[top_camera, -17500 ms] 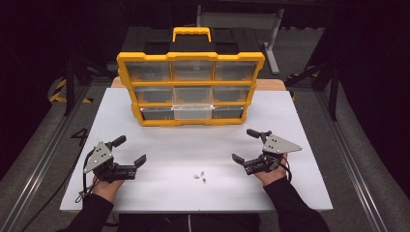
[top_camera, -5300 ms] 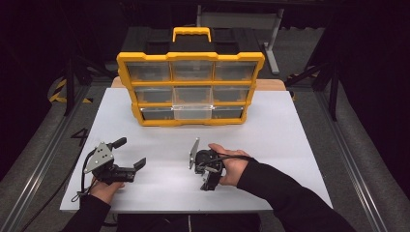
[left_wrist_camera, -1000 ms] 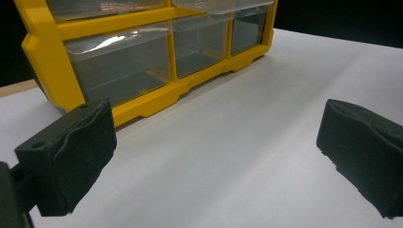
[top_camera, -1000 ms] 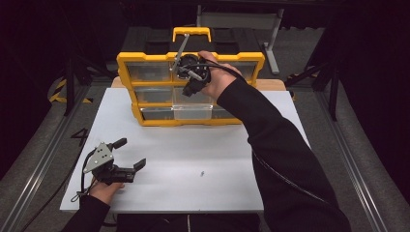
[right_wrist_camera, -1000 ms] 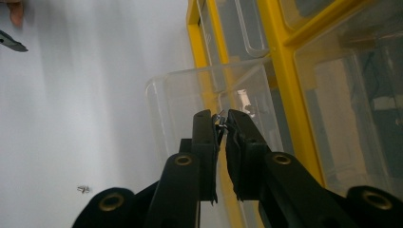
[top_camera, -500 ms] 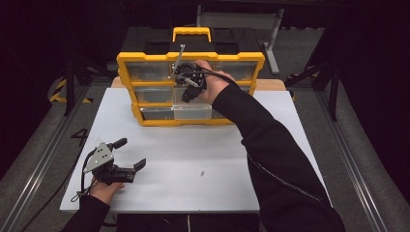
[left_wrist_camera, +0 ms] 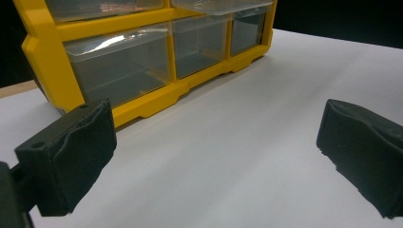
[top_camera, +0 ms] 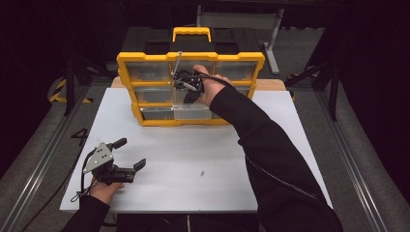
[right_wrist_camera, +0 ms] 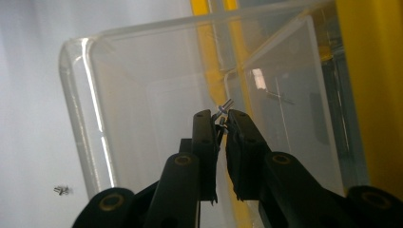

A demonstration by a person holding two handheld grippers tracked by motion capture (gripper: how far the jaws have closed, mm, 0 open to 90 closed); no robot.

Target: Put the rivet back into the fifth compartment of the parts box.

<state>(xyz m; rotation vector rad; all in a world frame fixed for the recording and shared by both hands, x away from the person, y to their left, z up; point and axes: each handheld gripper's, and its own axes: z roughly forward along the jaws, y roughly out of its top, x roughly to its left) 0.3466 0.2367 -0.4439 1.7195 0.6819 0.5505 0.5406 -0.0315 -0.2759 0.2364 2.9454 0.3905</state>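
My right gripper (top_camera: 187, 88) is held up against the front of the yellow drawer cabinet (top_camera: 145, 58), over its pulled-out clear middle drawer (top_camera: 192, 112) in the bottom row. In the right gripper view the right gripper (right_wrist_camera: 221, 118) is shut on a small metal screw (right_wrist_camera: 225, 105), pinched at the tips above the open clear drawer (right_wrist_camera: 142, 95). A few small screws (top_camera: 203, 173) lie on the white table. My left gripper (top_camera: 130, 153) rests at the table's front left, open and holding nothing. Its wide-apart pads (left_wrist_camera: 71, 152) frame bare table in the left gripper view.
The white table (top_camera: 290, 145) ends in dark floor and metal rails on both sides. The cabinet (left_wrist_camera: 142, 99) has three rows of clear drawers and a yellow handle (top_camera: 192, 33) on top. A few screws (right_wrist_camera: 62, 190) lie on the table left of the drawer.
The right gripper picked screws off the table, carried them up to the cabinet and has now sunk from its top row toward the open drawer. The left gripper has stayed put.
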